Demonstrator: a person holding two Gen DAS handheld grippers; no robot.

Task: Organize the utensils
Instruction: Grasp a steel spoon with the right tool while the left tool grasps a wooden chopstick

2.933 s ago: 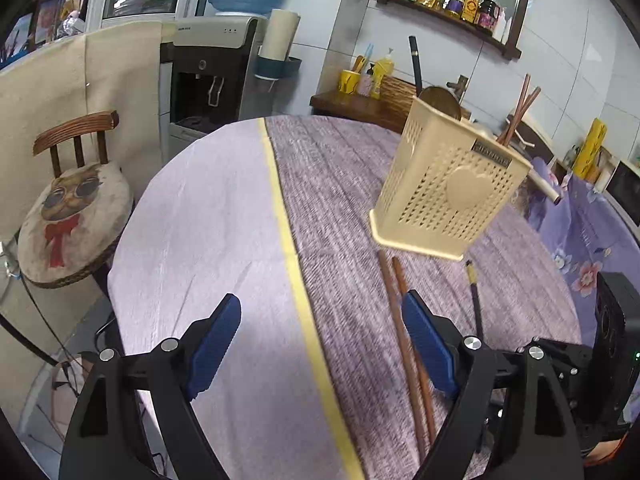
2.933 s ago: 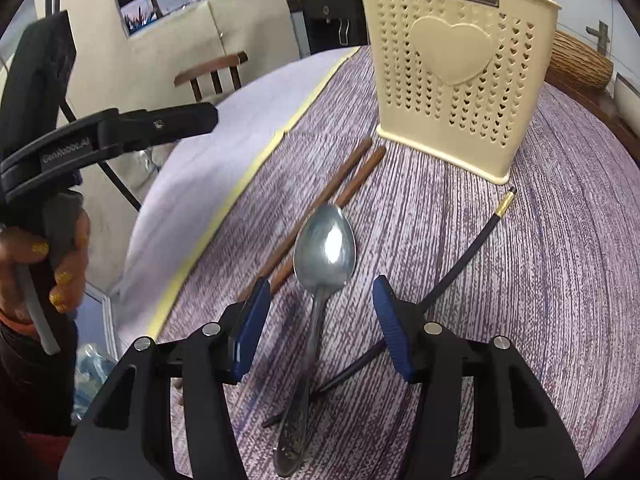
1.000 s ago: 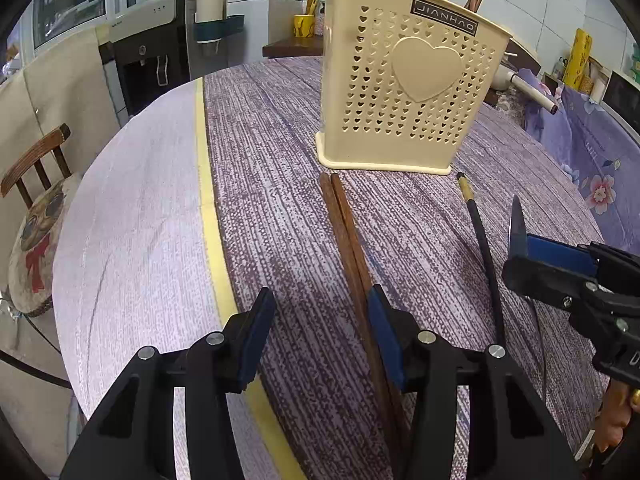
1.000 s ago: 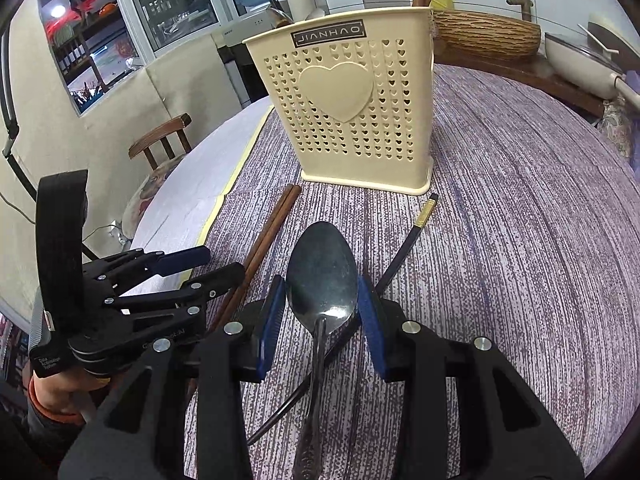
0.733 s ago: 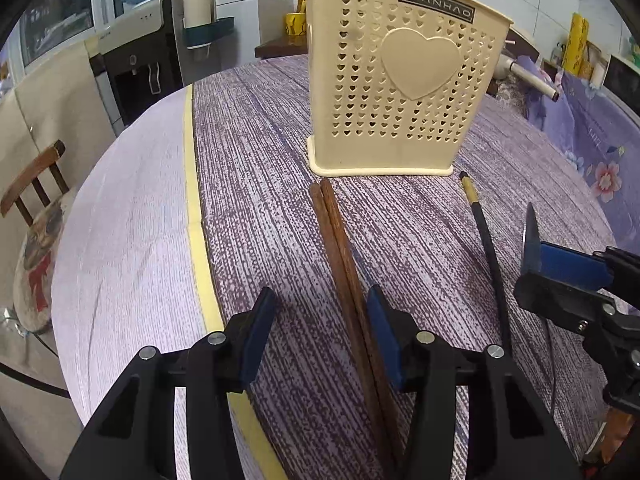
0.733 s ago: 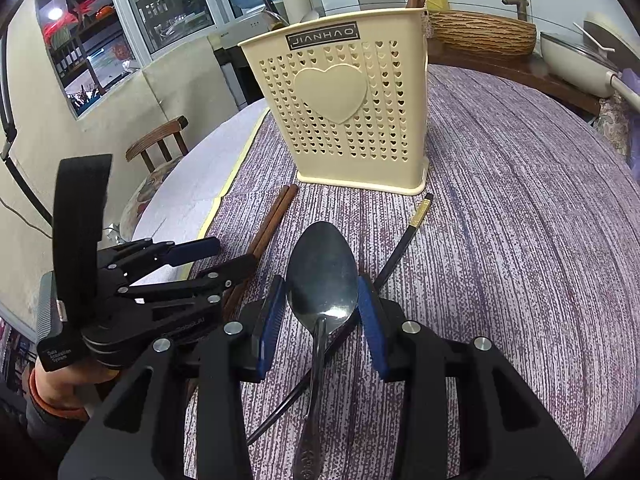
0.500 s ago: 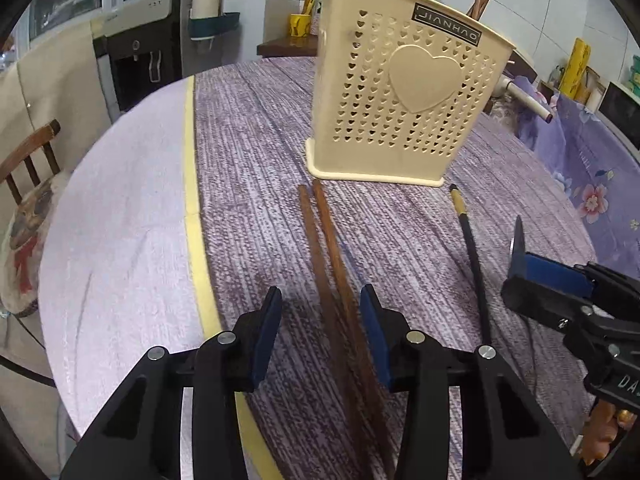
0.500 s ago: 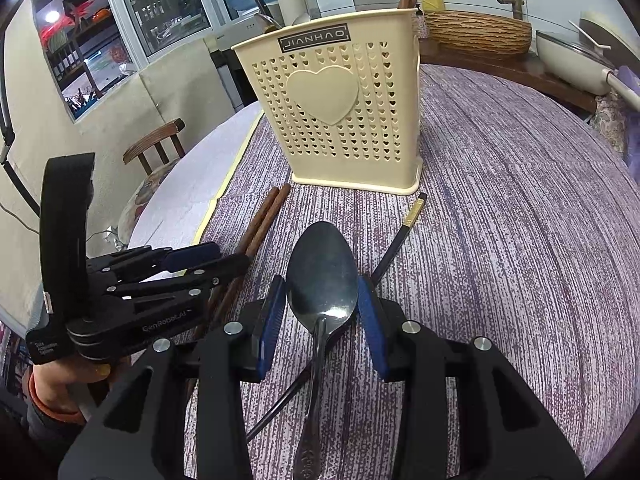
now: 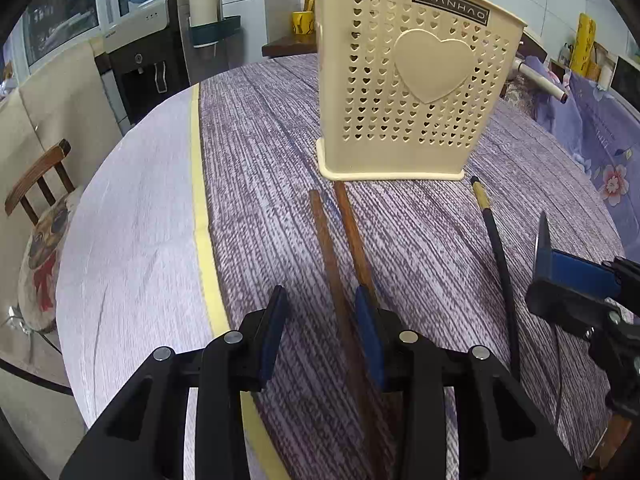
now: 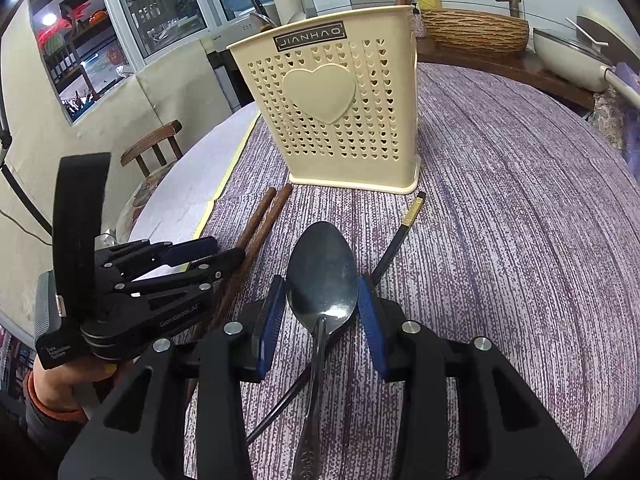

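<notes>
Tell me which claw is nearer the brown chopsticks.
Left. The left claw straddles the brown chopsticks, its jaws closing around them. The right claw sits off to their side, shut on the spoon.

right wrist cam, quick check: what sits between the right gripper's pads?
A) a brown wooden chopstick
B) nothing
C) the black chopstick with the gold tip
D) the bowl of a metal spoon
D: the bowl of the metal spoon lies between the right gripper pads, while the brown chopsticks lie off to its left and the black chopstick angles past on the right.
</notes>
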